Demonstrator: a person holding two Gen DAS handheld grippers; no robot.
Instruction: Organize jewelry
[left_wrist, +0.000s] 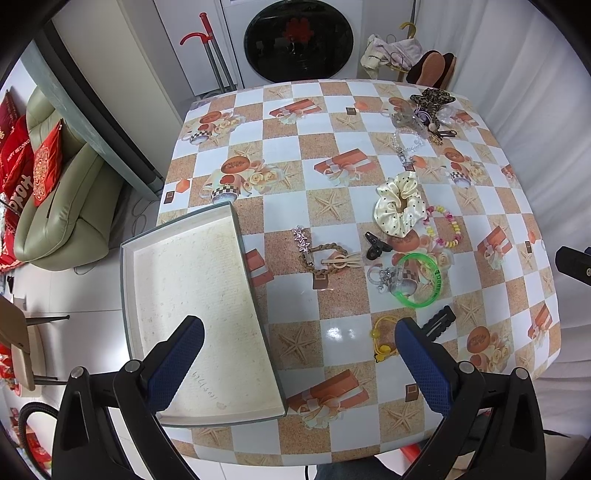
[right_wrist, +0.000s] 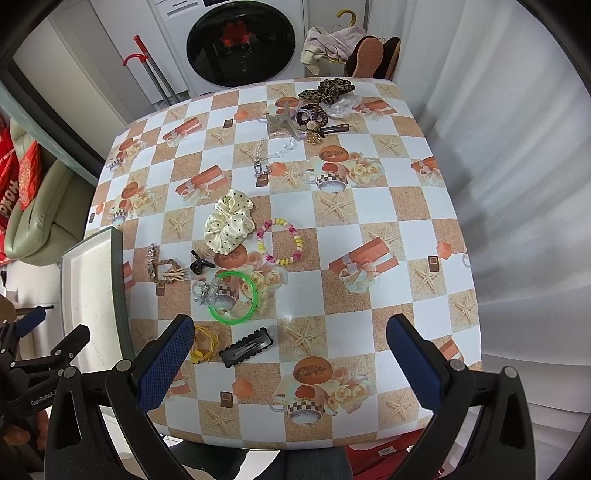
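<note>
Both tongs (left_wrist: 299, 332) (right_wrist: 290, 328) gape above checkered table (right_wrist: 369, 229); washer (right_wrist: 240, 48) behind, probably.

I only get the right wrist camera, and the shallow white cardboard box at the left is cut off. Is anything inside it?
Observer: No. The shallow white cardboard box lies fully in the left wrist view, its floor bare except stains and pen-written digits.
Operator: Where's the other gripper?
Observer: The left gripper is open, one finger above the box.
Operator: What's the yellow thing behind my finger?
Observer: A yellow elastic hair tie with beads, lying apart from the box.
</note>
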